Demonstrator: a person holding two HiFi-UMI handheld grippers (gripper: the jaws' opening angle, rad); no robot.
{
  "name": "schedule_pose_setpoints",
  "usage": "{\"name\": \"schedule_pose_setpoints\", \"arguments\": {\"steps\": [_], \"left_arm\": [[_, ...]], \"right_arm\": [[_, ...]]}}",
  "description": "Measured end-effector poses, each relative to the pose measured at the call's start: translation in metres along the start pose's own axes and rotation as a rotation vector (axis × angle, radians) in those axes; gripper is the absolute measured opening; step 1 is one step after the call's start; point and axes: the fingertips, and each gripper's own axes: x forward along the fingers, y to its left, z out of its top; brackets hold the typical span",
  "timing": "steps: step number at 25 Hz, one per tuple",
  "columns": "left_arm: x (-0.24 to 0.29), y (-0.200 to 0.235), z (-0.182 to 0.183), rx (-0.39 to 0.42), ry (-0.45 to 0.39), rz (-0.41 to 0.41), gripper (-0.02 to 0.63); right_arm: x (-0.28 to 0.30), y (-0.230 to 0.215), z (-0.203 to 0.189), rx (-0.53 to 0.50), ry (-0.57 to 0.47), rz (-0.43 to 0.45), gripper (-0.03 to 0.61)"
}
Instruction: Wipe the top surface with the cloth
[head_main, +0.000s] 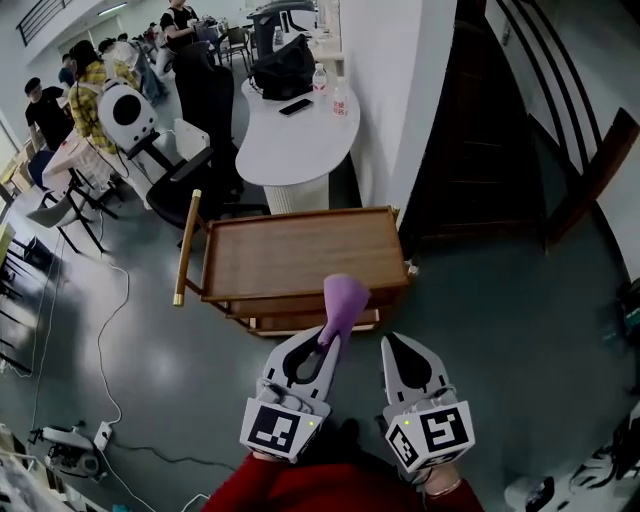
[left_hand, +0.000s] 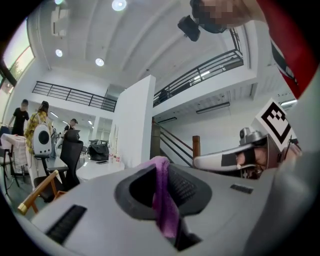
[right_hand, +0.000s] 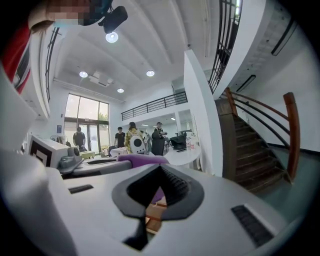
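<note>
From the head view, a wooden cart (head_main: 300, 255) with a raised rim stands on the grey floor (head_main: 510, 330), its top bare. Both tools are held low at the near edge of the picture, side by side and apart. The left gripper (head_main: 318, 350) has its jaws clenched on a purple cloth (head_main: 343, 300), which sticks out forward from the tips; its free end shows over the near edge of the cart (whether it touches the wood cannot be told). The right gripper (head_main: 398, 352) sits just to the right with its jaws closed and nothing in them. Beyond the cart is a rounded white worktop (head_main: 290, 145) carrying a black bag (head_main: 283, 65), two bottles (head_main: 320, 80) and a phone (head_main: 295, 107). Several people (head_main: 85, 95) are gathered at the far left, and a dark staircase (head_main: 480, 150) runs up on the right. In the left gripper view, the cloth runs as a narrow fold down the slit between the jaws, which press on it from both sides, and it bulges out past the tips. The right gripper shows at the right edge. In the right gripper view, the jaws meet at the tips with no object between them. Through the opening behind the tips, a bit of the cart's wood and the cloth can be seen, and the staircase rises to the right.
</note>
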Motion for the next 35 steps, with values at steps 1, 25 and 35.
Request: {"name": "schedule_pose_setpoints", "arguments": {"steps": [1, 25, 35], "left_arm": [[-0.003, 0.001, 0.0, 0.003, 0.001, 0.0, 0.054], [-0.035, 0.014, 0.005, -0.007, -0.009, 0.027, 0.054], [-0.033, 0.012, -0.001, 0.027, -0.014, 0.044, 0.054]], "right_arm": [[0.0, 0.002, 0.0, -0.004, -0.004, -0.003, 0.005], [-0.016, 0.005, 0.004, -0.092, -0.034, -0.028, 0.005], [-0.019, -0.002, -0.003, -0.088, -0.031, -0.023, 0.005]]}}
